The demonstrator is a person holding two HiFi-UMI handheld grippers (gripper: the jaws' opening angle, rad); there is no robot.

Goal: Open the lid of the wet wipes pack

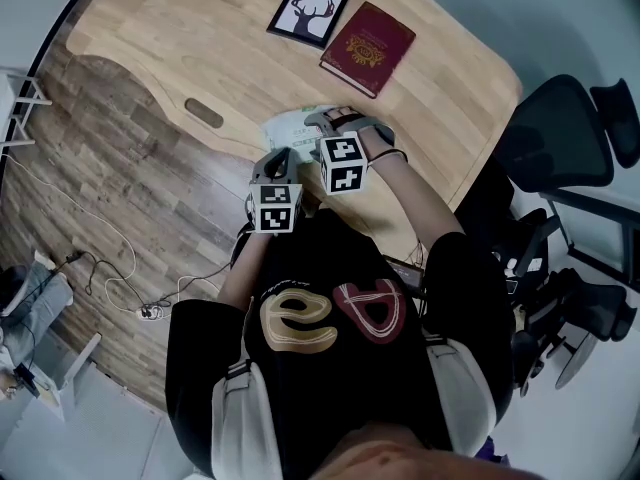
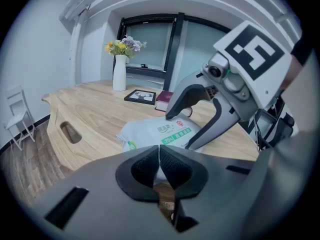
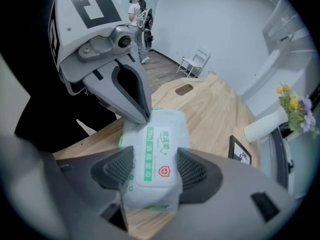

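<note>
One wet wipes pack (image 3: pixel 155 149) lies on the wooden table (image 1: pixel 150 28), close to the edge nearest the person, its green-banded top face upward and flat. Two grippers are on it. The right gripper (image 3: pixel 155 159) straddles the pack across its width, one pad (image 3: pixel 120 168) against each long side, so it holds the pack at a moderate spread. The left gripper (image 2: pixel 158 156) has its jaws drawn narrow, tips all but touching, with a thin white edge of the pack showing between them. The right gripper view shows that left gripper (image 3: pixel 139 115) bearing down on the far end of the pack. In the head view the left gripper (image 1: pixel 280 156) and right gripper (image 1: pixel 322 123) sit just beside each other over the pack (image 1: pixel 290 126). Other items on the table, counted: one framed deer picture (image 1: pixel 308 11), one red book (image 1: pixel 368 35) just beside it, and one white vase (image 2: pixel 119 72) holding one bunch of flowers (image 2: pixel 124 45). All three stand well apart from the pack. Off the table: one black office chair (image 1: pixel 560 133) and one white chair (image 2: pixel 20 116).
</note>
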